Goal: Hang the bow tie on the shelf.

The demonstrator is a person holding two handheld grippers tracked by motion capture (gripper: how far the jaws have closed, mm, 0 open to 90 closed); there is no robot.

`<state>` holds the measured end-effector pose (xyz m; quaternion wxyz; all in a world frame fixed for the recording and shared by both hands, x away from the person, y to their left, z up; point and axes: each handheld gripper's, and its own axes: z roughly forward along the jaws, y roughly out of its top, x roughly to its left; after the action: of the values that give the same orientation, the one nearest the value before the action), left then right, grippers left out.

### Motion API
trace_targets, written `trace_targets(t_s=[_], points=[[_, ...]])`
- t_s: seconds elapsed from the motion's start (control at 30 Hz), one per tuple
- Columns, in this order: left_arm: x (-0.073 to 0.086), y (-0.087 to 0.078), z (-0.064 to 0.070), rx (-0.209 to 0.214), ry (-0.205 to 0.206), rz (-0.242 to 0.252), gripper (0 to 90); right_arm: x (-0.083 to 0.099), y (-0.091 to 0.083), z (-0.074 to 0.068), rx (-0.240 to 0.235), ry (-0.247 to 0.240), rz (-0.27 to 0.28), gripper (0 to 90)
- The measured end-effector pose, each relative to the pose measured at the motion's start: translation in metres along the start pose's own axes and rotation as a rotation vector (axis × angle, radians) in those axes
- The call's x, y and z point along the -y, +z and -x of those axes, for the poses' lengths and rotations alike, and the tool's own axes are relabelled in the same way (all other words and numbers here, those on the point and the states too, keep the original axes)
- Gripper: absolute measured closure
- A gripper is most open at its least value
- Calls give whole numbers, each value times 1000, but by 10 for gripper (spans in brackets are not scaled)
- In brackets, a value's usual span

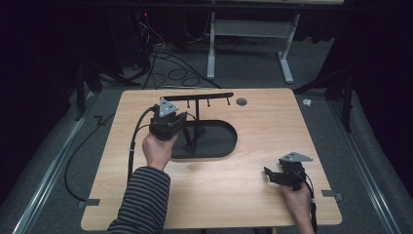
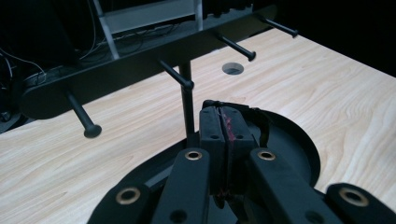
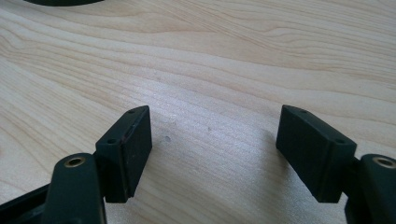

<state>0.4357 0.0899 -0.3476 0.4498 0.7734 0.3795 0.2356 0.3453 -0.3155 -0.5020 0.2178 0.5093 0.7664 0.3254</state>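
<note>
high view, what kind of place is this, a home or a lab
Most likely a lab or recording studio: dark curtained surroundings, loose cables on the grey floor, and a wooden table bearing a black peg rack, worked with the left gripper and right gripper.

Striped sleeve (image 1: pixel 143 200), black claws, grey plates.

Peg rack (image 1: pixel 197 97) on oval base (image 1: pixel 221 141) at table (image 1: pixel 253 195) middle-rear; left gripper (image 1: pixel 171 127) over base, right gripper (image 1: pixel 273 176) front-right.
</note>
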Motion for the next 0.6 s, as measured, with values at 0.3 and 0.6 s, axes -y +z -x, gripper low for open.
trace_targets(t_s=[0.3, 0.6], points=[[-8, 11, -7, -39, -16, -2, 888, 0, 0, 0, 1, -1, -2, 280], [-15, 17, -12, -57, -40, 8, 888, 0, 0, 0, 0, 0, -2, 280]])
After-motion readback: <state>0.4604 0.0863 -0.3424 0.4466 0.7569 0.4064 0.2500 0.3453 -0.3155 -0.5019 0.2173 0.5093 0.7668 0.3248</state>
